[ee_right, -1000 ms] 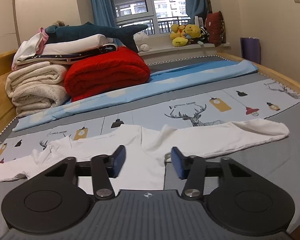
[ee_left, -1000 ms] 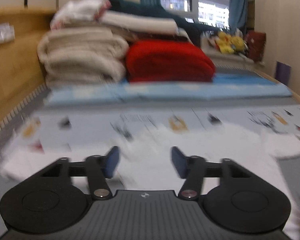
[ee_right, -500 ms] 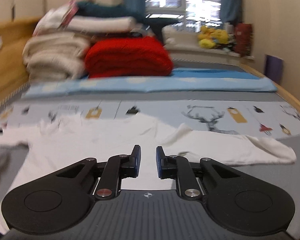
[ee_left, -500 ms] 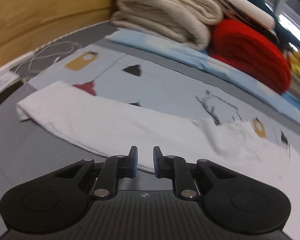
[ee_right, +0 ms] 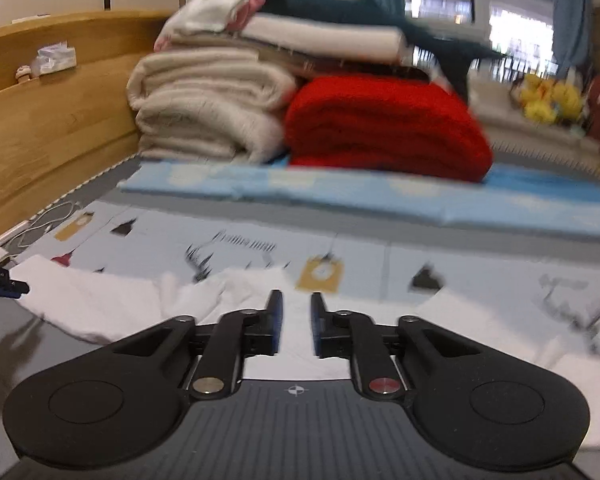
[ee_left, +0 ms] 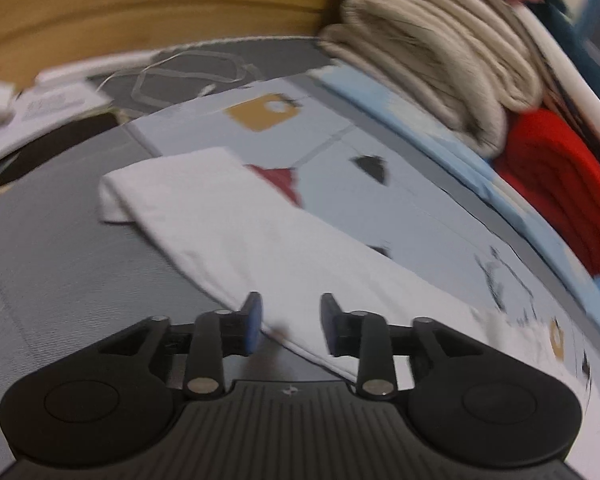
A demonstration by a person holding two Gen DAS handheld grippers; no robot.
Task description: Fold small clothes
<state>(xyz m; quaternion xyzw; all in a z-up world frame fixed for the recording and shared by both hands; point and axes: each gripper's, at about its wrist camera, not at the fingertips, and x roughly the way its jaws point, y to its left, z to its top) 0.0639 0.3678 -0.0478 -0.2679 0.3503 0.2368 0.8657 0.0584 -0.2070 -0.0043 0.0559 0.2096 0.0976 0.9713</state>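
White long-sleeved shirt (ee_left: 236,232) spread flat on printed bed sheet (ee_left: 340,152), one sleeve stretched toward wooden bed frame (ee_left: 140,4). Left tool (ee_left: 290,322) parted over sleeve's near edge, gripping nothing. Right tool (ee_right: 296,322) above shirt's body (ee_right: 256,292), narrowly parted, empty. Beyond, folded beige blankets (ee_right: 208,108) beside red blanket (ee_right: 384,128).
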